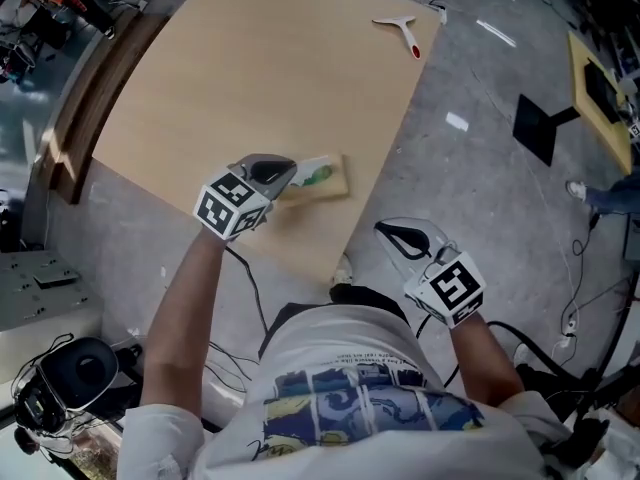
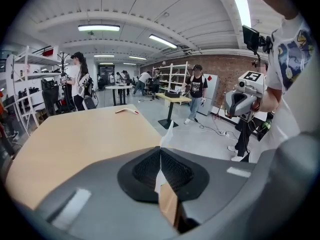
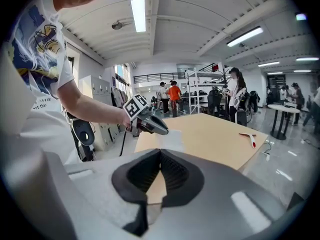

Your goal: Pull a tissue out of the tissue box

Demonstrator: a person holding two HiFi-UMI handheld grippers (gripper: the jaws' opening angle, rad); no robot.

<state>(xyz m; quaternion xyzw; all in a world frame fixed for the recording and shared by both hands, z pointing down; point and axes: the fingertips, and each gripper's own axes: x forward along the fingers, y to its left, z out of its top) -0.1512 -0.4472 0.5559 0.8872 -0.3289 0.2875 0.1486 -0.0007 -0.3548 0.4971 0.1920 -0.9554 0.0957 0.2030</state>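
Note:
The tissue box point(image 1: 328, 181), tan with a green mark on top, lies near the front edge of the wooden table point(image 1: 250, 78). My left gripper point(image 1: 288, 174) is over its left end, shut on a white tissue point(image 2: 169, 132) that sticks up between the pads. Below the jaws a tan corner of the box point(image 2: 169, 204) shows. In the right gripper view the left gripper point(image 3: 161, 129) holds the pale tissue point(image 3: 172, 140) above the table. My right gripper point(image 1: 386, 230) hangs off the table's front right edge, over the floor, shut with nothing in it.
A white tool with a red handle point(image 1: 400, 30) lies at the table's far corner. The grey floor point(image 1: 480, 168) to the right has cables and a black stand base point(image 1: 540, 126). Several people stand at shelves and tables in the background.

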